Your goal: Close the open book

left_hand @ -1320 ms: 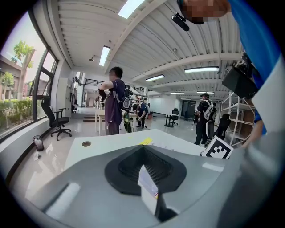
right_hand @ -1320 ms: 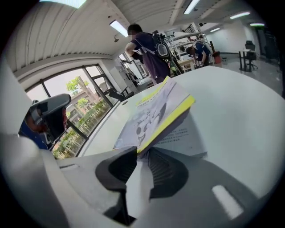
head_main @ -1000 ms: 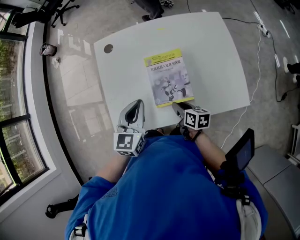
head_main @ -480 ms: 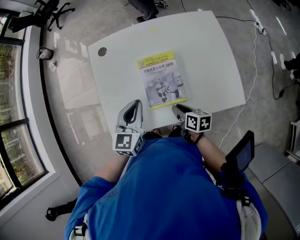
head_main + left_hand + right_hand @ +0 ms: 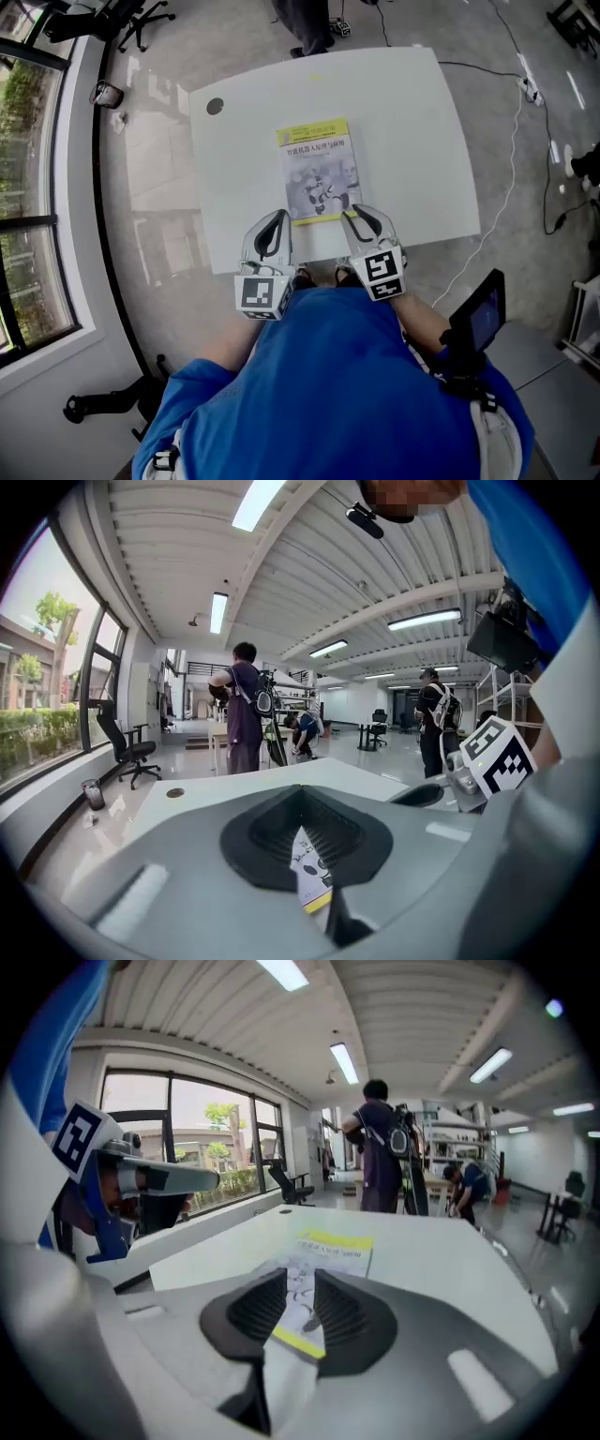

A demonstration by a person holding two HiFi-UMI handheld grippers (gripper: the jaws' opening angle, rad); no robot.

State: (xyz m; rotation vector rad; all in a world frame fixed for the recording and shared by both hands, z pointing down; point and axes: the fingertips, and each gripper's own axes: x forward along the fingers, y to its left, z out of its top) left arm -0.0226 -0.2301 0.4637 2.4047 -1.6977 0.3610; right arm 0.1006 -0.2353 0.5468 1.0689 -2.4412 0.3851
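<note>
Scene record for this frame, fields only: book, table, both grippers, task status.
book: closed, cover up, flat on table
table: white, holds only the book
left gripper: jaws about together, empty, over table's near edge
right gripper: jaws slightly apart, just closed a little, nothing between them, tips by book's near right corner
task: looks done

Grey floor (image 5: 155, 178), tall windows (image 5: 28, 141)
</note>
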